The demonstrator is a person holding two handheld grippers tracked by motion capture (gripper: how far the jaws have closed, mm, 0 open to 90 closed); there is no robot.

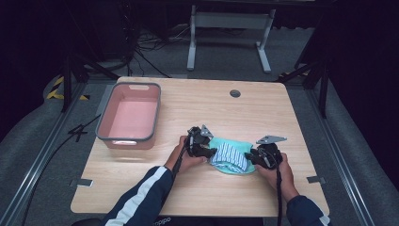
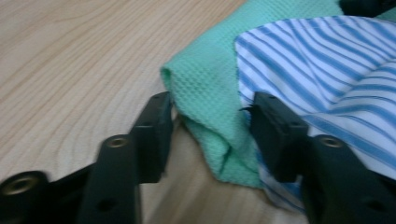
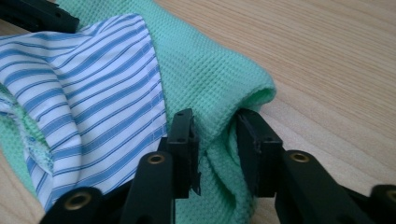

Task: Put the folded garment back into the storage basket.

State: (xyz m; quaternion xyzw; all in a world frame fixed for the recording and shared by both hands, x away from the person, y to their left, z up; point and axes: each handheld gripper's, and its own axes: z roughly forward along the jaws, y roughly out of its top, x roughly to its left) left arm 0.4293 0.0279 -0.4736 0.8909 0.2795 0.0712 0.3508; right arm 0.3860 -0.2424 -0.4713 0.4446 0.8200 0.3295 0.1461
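The green cloth (image 1: 225, 158), with a striped cloth (image 1: 231, 155) on it, is lying near the bench's (image 1: 197, 101) front edge, between both tools. The left hand-held gripper (image 2: 210, 126) is straddling its left fold, jaws apart; the right hand-held gripper (image 3: 215, 140) is closing around its right fold.

Right gripper (image 3: 215, 149) jaws straddled a green waffle cloth (image 3: 210, 74) fold at lower centre; striped cloth (image 3: 93, 93) at left.
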